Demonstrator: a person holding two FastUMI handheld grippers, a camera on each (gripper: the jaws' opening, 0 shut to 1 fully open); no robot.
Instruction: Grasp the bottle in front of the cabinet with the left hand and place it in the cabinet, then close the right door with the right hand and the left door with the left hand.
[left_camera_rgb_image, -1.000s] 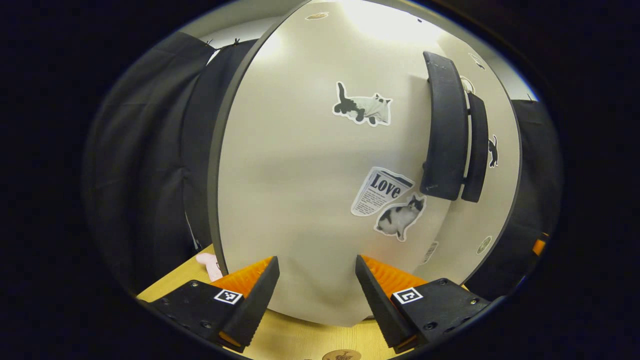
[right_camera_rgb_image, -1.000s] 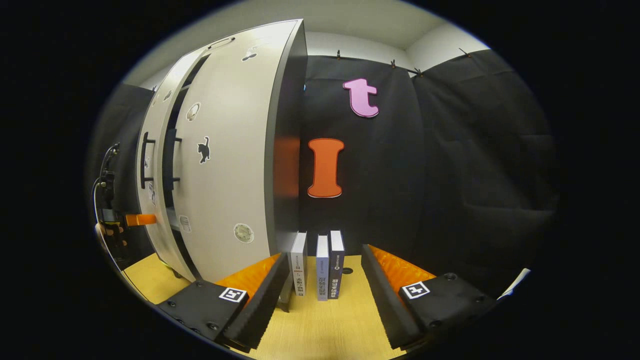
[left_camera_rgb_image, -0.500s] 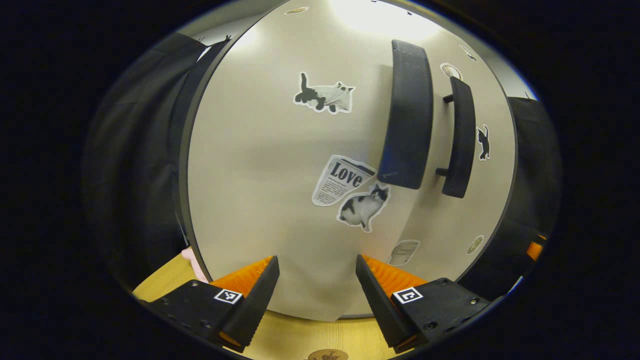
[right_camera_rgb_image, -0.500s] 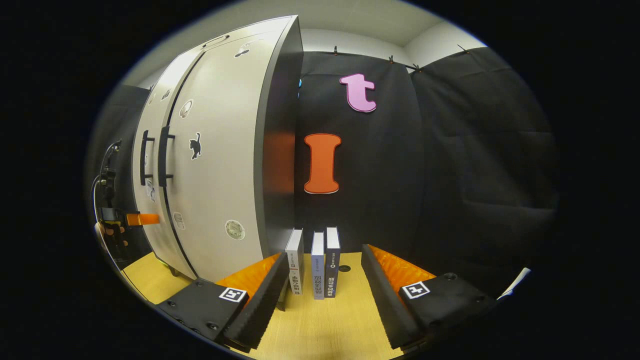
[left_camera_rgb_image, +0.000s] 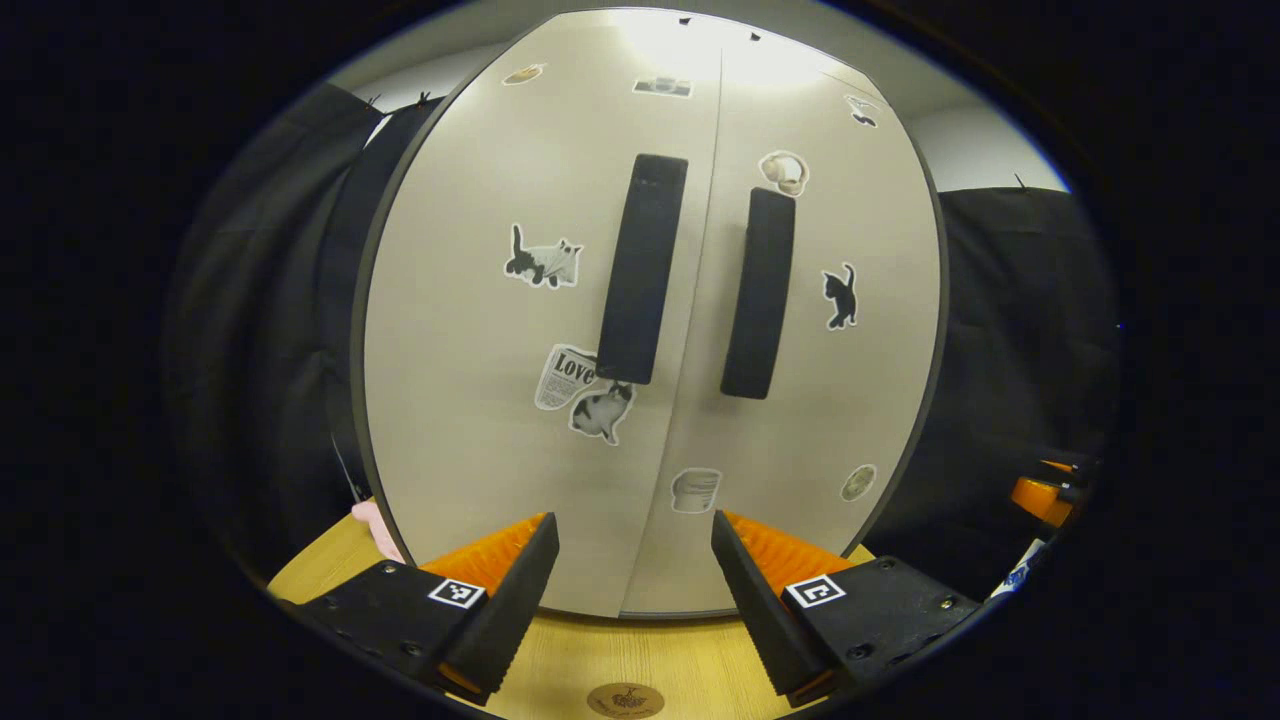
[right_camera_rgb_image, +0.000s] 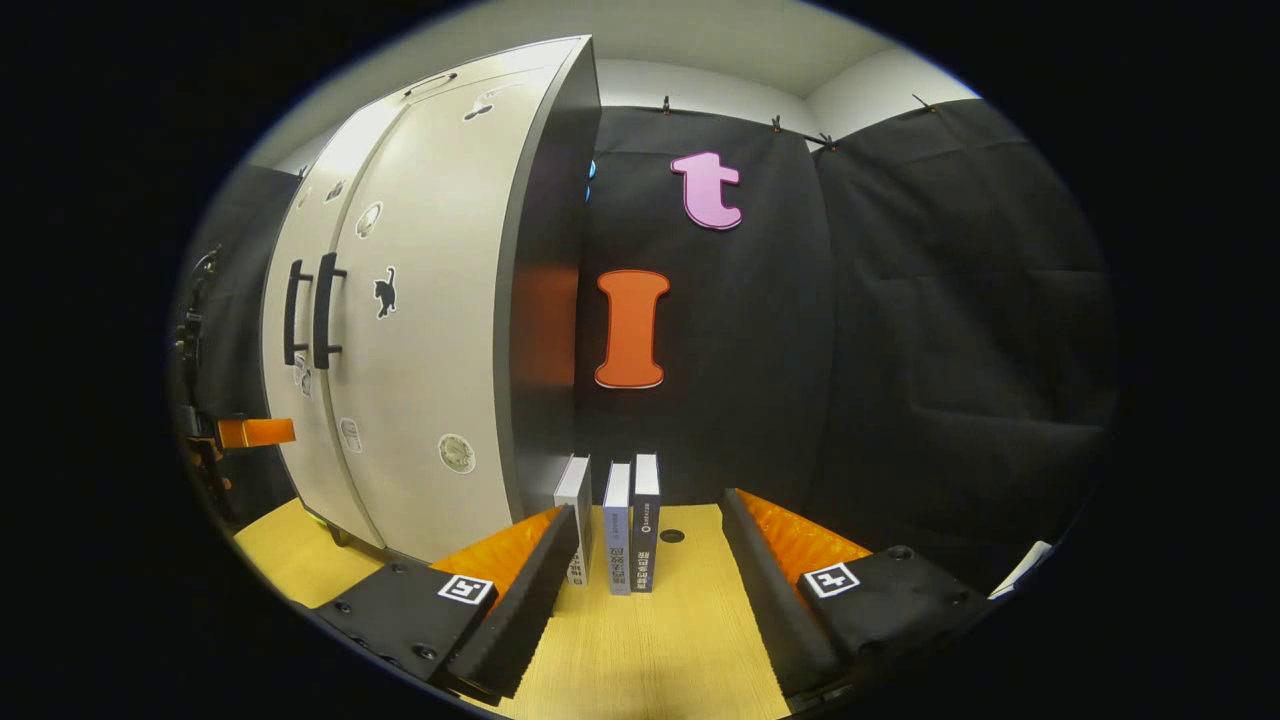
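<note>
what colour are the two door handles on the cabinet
Black, against pale cream doors. The left door handle and right door handle show best in the left gripper view.

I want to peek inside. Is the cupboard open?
No, shut. Both doors sit flush, edges meeting, handles side by side.

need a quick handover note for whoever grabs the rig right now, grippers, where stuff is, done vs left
Left gripper: open, holding nothing, facing the cabinet front.
Right gripper: open, holding nothing, off by the cabinet's right side, aimed at three upright books on the table.
Cabinet: left door and right door both look shut, handles side by side.
Bottle: hidden, presumably inside the cabinet.
Done: both doors closed.
Left: apparently nothing; just back both grippers away.
</note>
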